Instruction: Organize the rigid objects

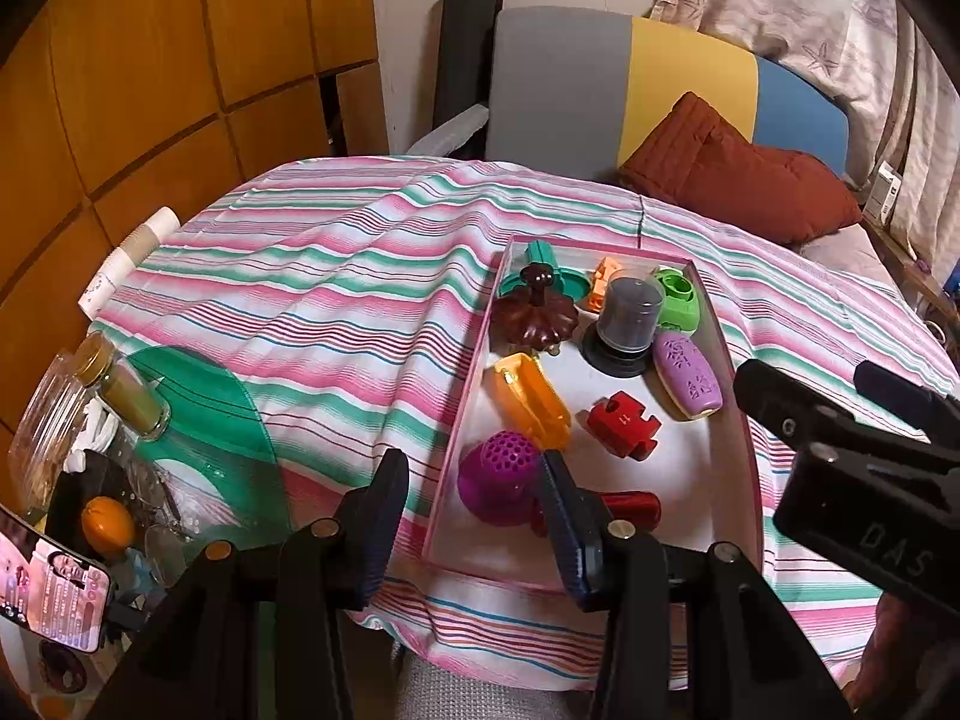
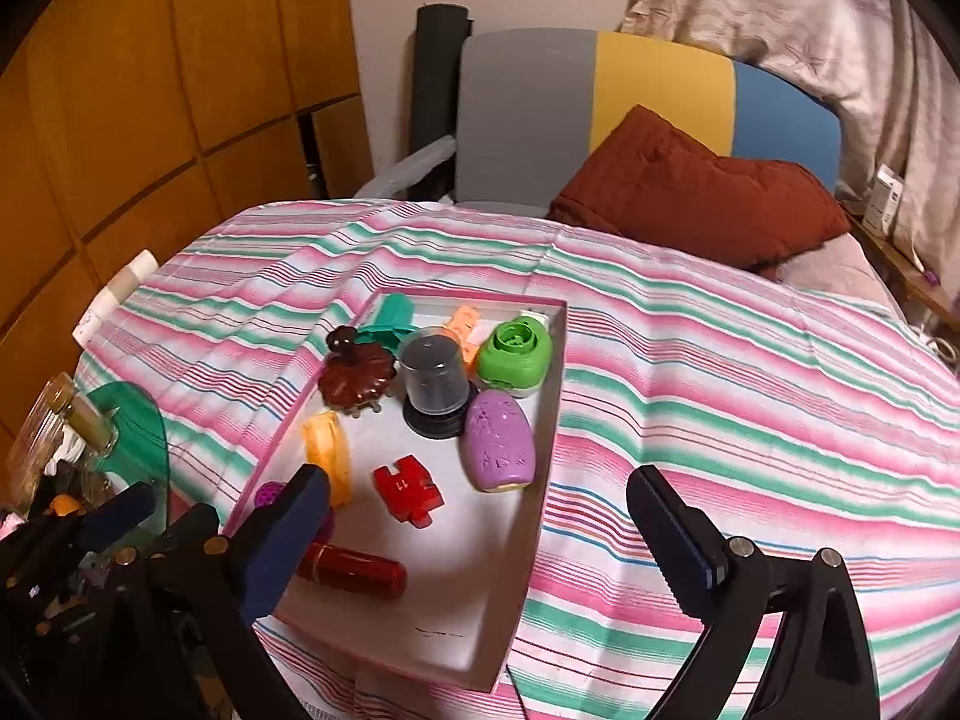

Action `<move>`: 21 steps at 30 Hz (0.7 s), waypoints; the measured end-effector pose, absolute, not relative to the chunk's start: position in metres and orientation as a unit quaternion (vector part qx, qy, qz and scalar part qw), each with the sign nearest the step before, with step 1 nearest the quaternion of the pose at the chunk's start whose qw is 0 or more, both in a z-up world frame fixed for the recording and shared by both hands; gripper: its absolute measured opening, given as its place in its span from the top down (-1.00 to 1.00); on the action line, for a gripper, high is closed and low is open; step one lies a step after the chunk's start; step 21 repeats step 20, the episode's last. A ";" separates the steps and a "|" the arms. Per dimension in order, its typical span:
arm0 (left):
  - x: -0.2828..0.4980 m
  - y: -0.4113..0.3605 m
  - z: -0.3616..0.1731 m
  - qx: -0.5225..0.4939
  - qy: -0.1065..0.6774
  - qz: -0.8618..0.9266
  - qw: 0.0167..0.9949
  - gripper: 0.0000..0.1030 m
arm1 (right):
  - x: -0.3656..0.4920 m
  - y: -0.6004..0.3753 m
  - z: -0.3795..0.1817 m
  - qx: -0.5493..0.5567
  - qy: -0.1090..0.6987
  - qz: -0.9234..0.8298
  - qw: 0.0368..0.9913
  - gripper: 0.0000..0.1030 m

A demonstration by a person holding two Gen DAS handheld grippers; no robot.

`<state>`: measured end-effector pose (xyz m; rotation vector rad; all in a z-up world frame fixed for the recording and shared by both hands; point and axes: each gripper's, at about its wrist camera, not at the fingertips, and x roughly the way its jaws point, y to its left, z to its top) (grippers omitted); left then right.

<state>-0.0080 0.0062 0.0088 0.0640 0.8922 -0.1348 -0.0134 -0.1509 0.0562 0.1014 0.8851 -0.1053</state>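
Ten small rigid objects are sitting inside the pink-rimmed tray (image 2: 549, 450) on the striped cloth (image 2: 750, 420), while the right gripper (image 2: 480, 516) and left gripper (image 1: 474, 510) are hovering near it, released, empty; any further pick wants a slow, centred approach.

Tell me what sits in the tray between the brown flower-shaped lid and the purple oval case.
The clear-domed container on a black base sits between the brown flower-shaped lid and the purple oval case, as the right wrist view shows; the left wrist view agrees.
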 end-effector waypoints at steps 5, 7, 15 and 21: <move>-0.010 -0.003 0.010 0.042 0.427 -0.076 0.900 0.13 | -0.013 -0.157 0.055 0.058 0.430 -0.061 0.899 -0.94; -0.010 -0.005 0.011 0.042 0.426 -0.082 0.900 0.13 | -0.013 -0.159 0.056 0.061 0.429 -0.060 0.899 -0.94; -0.012 -0.010 0.013 0.044 0.413 -0.081 0.906 0.26 | -0.012 -0.161 0.056 0.065 0.428 -0.060 0.899 -0.94; -0.013 -0.011 0.013 0.050 0.403 -0.076 0.911 0.26 | -0.011 -0.162 0.054 0.068 0.429 -0.061 0.898 -0.94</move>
